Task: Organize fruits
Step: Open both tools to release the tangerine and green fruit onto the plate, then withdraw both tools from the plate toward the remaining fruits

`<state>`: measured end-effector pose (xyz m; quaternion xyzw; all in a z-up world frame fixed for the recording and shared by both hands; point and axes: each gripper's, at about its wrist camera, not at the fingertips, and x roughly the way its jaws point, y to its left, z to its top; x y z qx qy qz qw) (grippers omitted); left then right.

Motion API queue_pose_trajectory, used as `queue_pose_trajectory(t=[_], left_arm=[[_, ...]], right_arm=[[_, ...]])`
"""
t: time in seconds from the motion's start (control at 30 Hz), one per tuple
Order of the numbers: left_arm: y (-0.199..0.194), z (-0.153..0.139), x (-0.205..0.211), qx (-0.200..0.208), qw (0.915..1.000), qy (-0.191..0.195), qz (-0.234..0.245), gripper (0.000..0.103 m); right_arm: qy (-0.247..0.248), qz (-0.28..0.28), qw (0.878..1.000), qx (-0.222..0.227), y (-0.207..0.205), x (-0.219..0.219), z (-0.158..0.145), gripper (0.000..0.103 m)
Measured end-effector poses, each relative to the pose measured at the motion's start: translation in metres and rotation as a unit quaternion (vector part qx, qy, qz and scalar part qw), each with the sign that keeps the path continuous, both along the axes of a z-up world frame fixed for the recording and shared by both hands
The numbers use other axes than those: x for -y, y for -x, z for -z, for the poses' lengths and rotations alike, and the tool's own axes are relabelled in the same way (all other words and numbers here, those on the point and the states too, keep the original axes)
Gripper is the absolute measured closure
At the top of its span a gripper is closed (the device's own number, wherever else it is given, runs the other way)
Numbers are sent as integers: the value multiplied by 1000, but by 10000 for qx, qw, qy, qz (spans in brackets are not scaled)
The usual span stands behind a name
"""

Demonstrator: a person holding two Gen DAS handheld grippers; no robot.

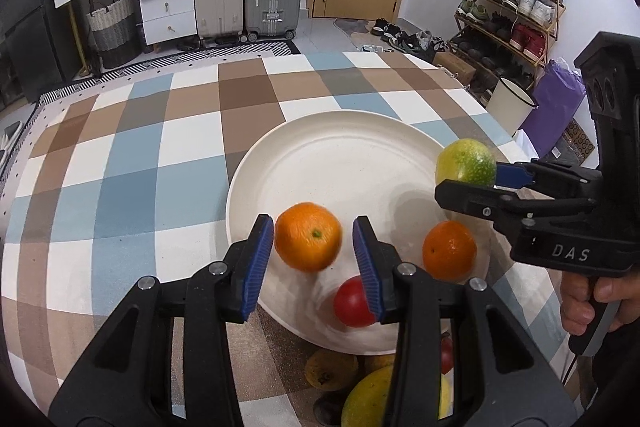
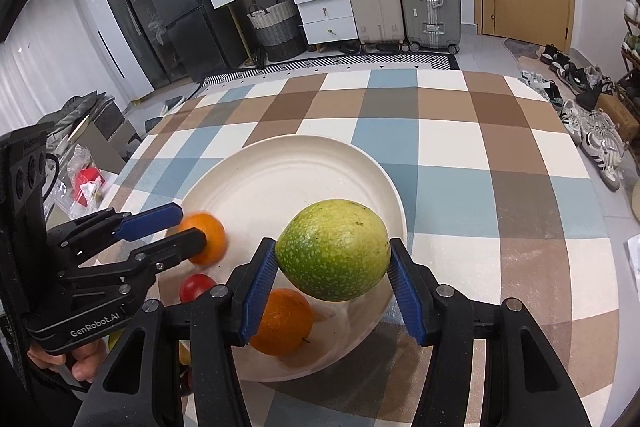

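Note:
A large white plate [image 1: 340, 155] [image 2: 280, 171] lies on the checked tablecloth. My left gripper [image 1: 314, 259] [image 2: 188, 227] is over the plate's near-left part with its jaws apart; a blurred orange [image 1: 308, 237] [image 2: 206, 239] sits between them with gaps on both sides. A second orange [image 1: 449, 250] [image 2: 282, 323] and a red fruit [image 1: 352, 301] [image 2: 196, 287] lie on the plate. My right gripper [image 2: 334, 277] [image 1: 466, 175] is shut on a green mango [image 2: 334, 249] [image 1: 466, 163], held above the plate.
More fruit [image 1: 360, 387], yellow-green and brownish, lies on the cloth at the near edge of the plate. The table's far edge [image 1: 280, 57] faces suitcases, drawers and a door. A shoe rack [image 1: 512, 7] stands to the right.

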<state>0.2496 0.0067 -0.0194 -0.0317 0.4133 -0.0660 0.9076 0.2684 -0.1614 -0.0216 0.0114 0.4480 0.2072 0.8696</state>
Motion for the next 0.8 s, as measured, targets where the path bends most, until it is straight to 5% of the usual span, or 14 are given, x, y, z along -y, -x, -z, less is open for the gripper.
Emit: queue_pose_trajectory(t=[0.1, 0.17, 0.37, 0.5, 0.8], left_arm=[[8, -6, 2, 107, 9999, -80, -32, 33], [15, -11, 0, 240, 9996, -109, -107, 20], [40, -26, -9, 385, 9990, -49, -216, 15], [64, -35, -14, 575, 9981, -8, -201, 1], [115, -48, -21, 769, 9963, 53, -381, 1]], right_arm=[[92, -1, 9999, 107, 7, -1, -5, 43], [95, -22, 9998, 200, 13, -1, -9, 28], [162, 42, 9986, 506, 33, 5, -27, 3], [115, 28, 9975, 698, 50, 11, -35, 1], [-243, -142, 9977, 622, 92, 14, -45, 1]])
